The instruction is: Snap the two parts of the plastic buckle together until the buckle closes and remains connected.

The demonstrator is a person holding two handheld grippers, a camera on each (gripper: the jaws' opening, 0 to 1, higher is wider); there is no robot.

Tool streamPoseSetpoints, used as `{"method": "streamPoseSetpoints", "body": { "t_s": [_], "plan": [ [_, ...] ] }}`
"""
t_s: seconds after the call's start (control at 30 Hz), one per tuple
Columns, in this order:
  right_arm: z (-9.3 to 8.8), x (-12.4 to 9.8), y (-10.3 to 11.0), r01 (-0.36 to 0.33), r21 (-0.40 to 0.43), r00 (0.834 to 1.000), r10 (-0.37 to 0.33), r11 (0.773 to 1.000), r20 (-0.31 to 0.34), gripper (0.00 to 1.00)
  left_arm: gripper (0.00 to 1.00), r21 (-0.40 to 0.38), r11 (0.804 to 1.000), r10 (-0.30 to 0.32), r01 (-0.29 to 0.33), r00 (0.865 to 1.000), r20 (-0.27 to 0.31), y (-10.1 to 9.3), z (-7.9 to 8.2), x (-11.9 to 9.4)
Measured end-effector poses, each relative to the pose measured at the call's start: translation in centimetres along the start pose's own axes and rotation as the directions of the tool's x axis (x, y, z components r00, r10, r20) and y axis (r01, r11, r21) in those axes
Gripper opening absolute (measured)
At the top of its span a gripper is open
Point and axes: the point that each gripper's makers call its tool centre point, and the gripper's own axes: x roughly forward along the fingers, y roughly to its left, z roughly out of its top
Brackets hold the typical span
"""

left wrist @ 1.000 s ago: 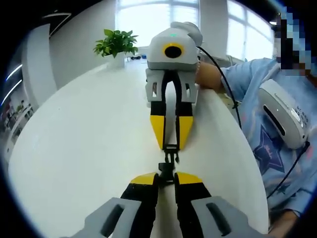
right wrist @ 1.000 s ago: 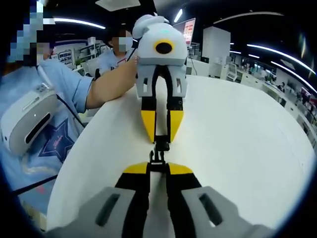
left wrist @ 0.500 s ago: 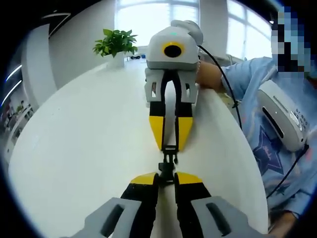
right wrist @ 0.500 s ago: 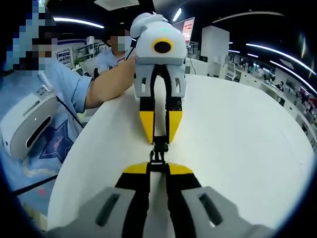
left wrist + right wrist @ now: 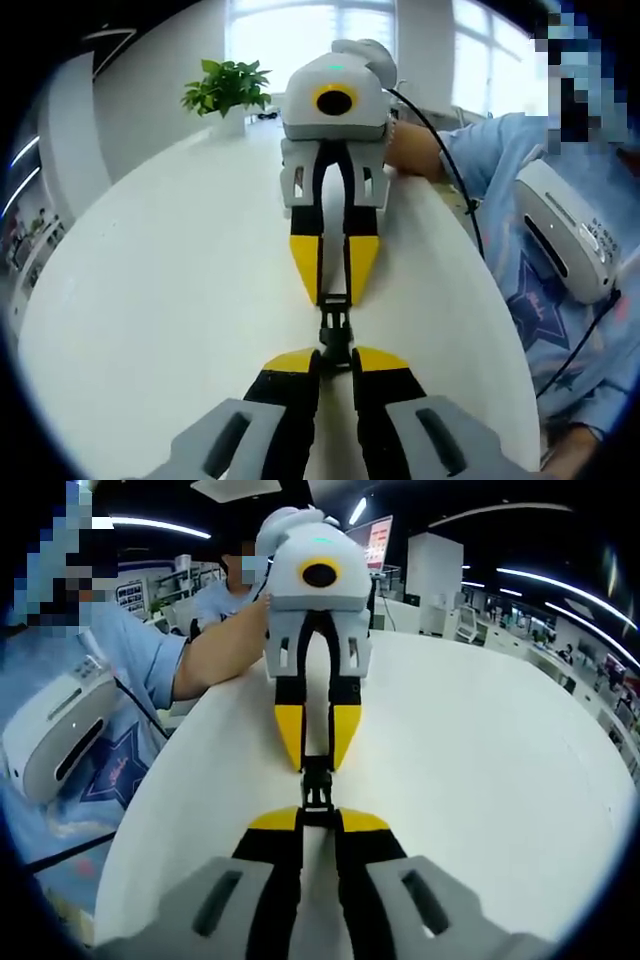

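Observation:
Over the white table my two grippers face each other tip to tip, each shut on one half of a small black plastic buckle. In the left gripper view my left gripper pinches the near half at the bottom, while the right gripper reaches down from above with the far half. The two halves meet end to end with no gap showing; whether they are latched I cannot tell. The right gripper view mirrors this: right gripper below, buckle between, left gripper above.
A potted green plant stands at the table's far edge. A person in a light blue shirt sits at the table's side with a white device on the chest; the forearm rests by the table edge.
The opposite gripper has come closer in both views. The gap between the two buckle halves has closed and the halves now meet.

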Motion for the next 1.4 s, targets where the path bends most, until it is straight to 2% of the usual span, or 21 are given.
{"method": "streamPoseSetpoints", "body": {
  "t_s": [0.6, 1.1, 1.27, 1.4],
  "plan": [
    [0.12, 0.07, 0.28, 0.026, 0.007, 0.999, -0.026, 1.000, -0.033, 0.11, 0.12, -0.018, 1.000, 0.008, -0.009, 1.000, -0.020, -0.07, 0.36, 0.52],
    [0.08, 0.00, 0.33, -0.028, -0.037, 0.999, 0.029, 0.999, 0.020, 0.11, 0.12, -0.014, 1.000, 0.002, -0.002, 1.000, -0.014, -0.08, 0.44, 0.61],
    [0.15, 0.08, 0.29, -0.026, -0.032, 1.000, 0.027, 0.999, 0.013, 0.11, 0.12, 0.012, 1.000, -0.005, 0.005, 1.000, 0.000, -0.17, 0.43, 0.59],
    [0.17, 0.12, 0.23, -0.027, -0.029, 0.999, 0.027, 0.999, 0.016, 0.11, 0.13, 0.005, 1.000, -0.002, 0.002, 1.000, -0.001, -0.19, 0.71, 0.80]
  ]
}}
